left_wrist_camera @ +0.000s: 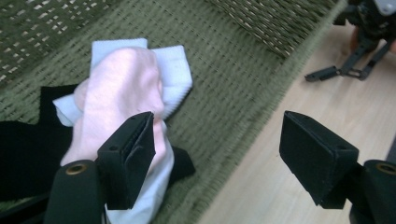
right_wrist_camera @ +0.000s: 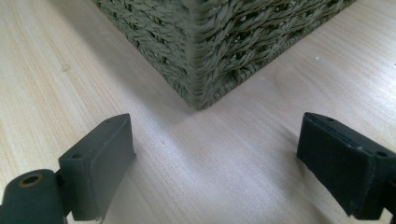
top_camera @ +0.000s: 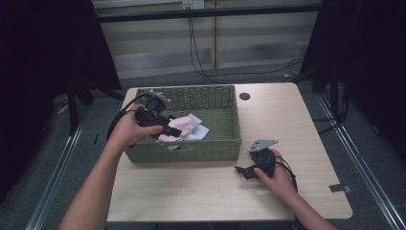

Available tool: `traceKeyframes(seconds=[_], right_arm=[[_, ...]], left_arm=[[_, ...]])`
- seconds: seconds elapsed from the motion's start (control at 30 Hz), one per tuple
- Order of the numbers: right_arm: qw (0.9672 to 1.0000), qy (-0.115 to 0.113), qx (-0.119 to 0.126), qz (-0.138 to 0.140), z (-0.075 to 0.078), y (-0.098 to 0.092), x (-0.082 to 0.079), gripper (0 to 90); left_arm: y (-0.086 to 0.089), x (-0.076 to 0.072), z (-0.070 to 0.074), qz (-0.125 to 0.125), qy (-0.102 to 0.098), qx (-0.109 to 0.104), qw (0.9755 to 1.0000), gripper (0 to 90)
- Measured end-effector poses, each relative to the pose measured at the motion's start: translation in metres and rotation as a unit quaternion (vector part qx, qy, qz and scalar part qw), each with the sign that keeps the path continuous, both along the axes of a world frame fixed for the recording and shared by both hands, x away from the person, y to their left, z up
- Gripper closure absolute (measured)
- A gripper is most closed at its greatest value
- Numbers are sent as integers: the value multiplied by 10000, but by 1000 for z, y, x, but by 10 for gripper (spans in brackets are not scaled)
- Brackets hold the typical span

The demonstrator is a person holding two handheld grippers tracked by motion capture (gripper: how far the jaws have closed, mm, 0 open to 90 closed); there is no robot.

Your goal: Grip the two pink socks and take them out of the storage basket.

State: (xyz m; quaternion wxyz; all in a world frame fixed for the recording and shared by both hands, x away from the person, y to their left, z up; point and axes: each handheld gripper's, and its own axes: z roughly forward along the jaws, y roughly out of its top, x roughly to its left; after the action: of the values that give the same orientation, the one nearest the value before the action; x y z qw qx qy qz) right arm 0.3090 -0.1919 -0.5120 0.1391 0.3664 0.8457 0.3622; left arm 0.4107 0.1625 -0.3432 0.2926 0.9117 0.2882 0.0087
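Note:
A green woven basket (top_camera: 215,143) stands left of centre on the wooden table (top_camera: 201,191). Inside it a pink sock (top_camera: 181,124) lies on a white sock (top_camera: 197,130). My left gripper (top_camera: 170,130) hovers open over the basket's left part, just above the socks. In the left gripper view the pink sock (left_wrist_camera: 121,88) lies behind the left jaw, on top of the white sock (left_wrist_camera: 175,74) and a black cloth (left_wrist_camera: 23,149), and nothing sits between the jaws. My right gripper (top_camera: 242,171) rests open on the table by the basket's front right corner (right_wrist_camera: 201,70).
A round cable hole (top_camera: 244,96) sits in the table behind the basket. A piece of grey tape (top_camera: 340,188) marks the right edge. Bare table lies in front of the basket and to its right. Cables trail across the floor beyond.

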Motion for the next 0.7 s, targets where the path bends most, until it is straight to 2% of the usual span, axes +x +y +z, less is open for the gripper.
traceKeyframes(seconds=[0.5,0.57,0.7], right_arm=[[10000,-24,-2,15,0,0,0,102],[10000,-28,2,20,0,0,0,102],[10000,-36,2,30,0,0,1,102]], left_arm=[[-8,38,-17,400,-26,194,9990,281],[-9,40,-18,438,1,202,9988,286],[-7,51,-28,669,69,363,9971,301]])
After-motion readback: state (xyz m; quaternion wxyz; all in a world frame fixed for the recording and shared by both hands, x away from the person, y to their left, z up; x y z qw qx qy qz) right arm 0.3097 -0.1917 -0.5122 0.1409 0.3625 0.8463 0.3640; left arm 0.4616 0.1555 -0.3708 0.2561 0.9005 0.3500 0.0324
